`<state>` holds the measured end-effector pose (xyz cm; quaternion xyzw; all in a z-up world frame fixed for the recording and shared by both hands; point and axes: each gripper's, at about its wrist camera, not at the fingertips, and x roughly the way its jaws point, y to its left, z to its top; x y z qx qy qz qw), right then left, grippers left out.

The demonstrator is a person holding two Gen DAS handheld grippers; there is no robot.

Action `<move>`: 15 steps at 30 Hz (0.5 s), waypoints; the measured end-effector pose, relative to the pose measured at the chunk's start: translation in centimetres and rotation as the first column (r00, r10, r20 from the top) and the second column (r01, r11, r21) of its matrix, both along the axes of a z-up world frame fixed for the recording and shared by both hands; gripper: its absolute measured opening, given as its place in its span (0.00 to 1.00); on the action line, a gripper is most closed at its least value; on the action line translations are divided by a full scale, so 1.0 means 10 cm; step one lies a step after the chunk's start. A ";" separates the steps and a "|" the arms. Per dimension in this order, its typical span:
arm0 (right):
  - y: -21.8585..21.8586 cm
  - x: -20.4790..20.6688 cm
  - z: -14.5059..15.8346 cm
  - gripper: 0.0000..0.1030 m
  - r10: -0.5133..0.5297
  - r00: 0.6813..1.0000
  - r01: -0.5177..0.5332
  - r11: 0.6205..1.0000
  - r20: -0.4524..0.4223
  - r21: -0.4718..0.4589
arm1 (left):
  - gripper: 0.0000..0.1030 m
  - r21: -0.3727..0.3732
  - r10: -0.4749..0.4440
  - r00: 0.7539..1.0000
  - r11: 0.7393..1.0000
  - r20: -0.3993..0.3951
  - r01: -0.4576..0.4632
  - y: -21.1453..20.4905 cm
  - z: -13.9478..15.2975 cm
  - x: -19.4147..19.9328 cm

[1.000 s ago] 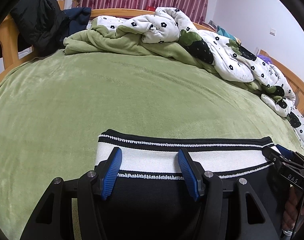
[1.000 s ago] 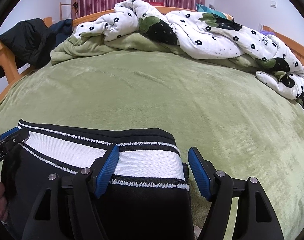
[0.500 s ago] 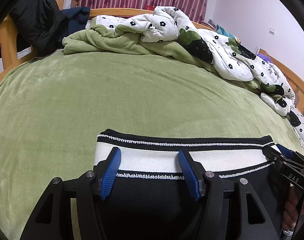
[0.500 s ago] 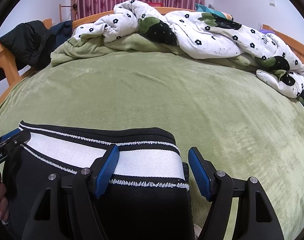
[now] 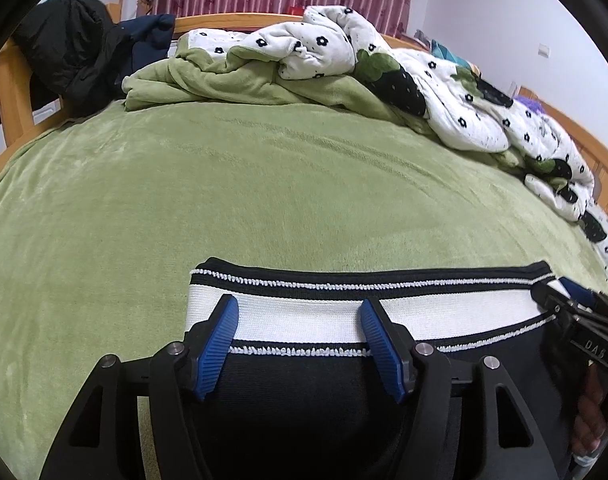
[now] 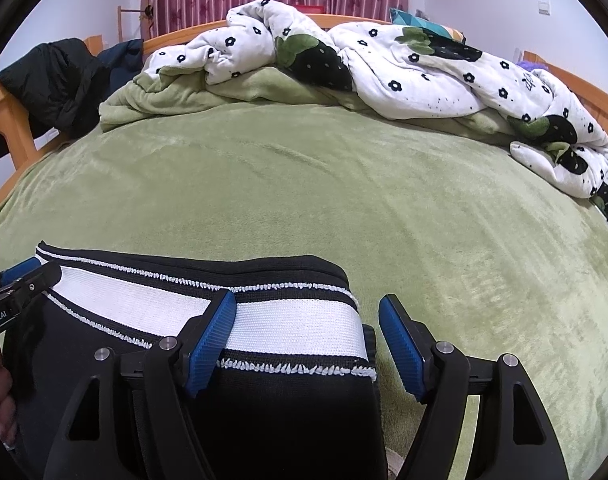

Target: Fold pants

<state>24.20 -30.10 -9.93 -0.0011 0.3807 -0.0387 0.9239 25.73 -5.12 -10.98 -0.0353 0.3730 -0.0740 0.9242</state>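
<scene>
Black pants [image 5: 304, 400] with a white and black striped waistband [image 5: 343, 308] lie flat on the green bed cover, waistband away from me. My left gripper [image 5: 298, 316] is open, its blue pads standing over the left part of the waistband. My right gripper [image 6: 307, 314] is open over the right end of the waistband [image 6: 296, 324], one pad over the cloth and one past its edge. Each gripper shows at the edge of the other view, the right one [image 5: 583, 320] and the left one [image 6: 16, 284].
The green bed cover [image 5: 264, 184] stretches ahead. A bunched white flowered duvet [image 6: 383, 60] and green blanket [image 5: 224, 80] lie along the far side. A dark jacket [image 5: 72, 52] hangs on the wooden bed frame [image 6: 8, 120] at the left.
Both grippers stay open over the waistband. The views have shifted only slightly; the pants have not visibly moved.
</scene>
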 end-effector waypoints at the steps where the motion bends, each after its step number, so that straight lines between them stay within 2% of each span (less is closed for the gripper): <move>1: 0.00 0.01 0.00 0.69 0.003 1.000 -0.003 1.000 -0.007 0.002 | 0.62 0.021 -0.009 1.000 1.000 -0.009 0.009 -0.02 0.00 0.02; 4: 0.00 0.04 0.04 0.70 0.002 0.999 -0.002 1.000 -0.032 -0.008 | 0.62 0.065 -0.053 0.997 0.996 -0.052 0.056 -0.02 0.06 0.01; 6: 0.04 -0.04 0.12 0.69 -0.009 0.999 0.007 0.999 -0.031 -0.048 | 0.62 0.041 -0.078 0.993 0.996 -0.084 0.082 0.05 0.15 -0.14; 7: 0.07 -0.13 0.17 0.64 -0.008 1.000 0.006 0.998 -0.021 -0.060 | 0.62 0.017 -0.091 0.991 0.995 -0.095 0.093 0.07 0.18 -0.21; 10: 0.12 -0.44 0.24 0.54 0.044 0.999 -0.045 0.998 -0.021 -0.034 | 0.62 -0.059 -0.159 0.981 0.986 -0.110 0.153 0.18 0.23 -0.61; 12: 0.15 -0.69 0.26 0.51 0.079 0.997 -0.080 0.996 -0.021 -0.032 | 0.62 -0.067 -0.200 0.975 0.979 -0.096 0.194 0.24 0.23 -0.97; 15: 0.14 -1.08 0.25 0.46 0.133 0.991 -0.133 0.991 -0.025 -0.001 | 0.62 -0.065 -0.216 0.972 0.975 -0.095 0.210 0.34 0.19 -1.38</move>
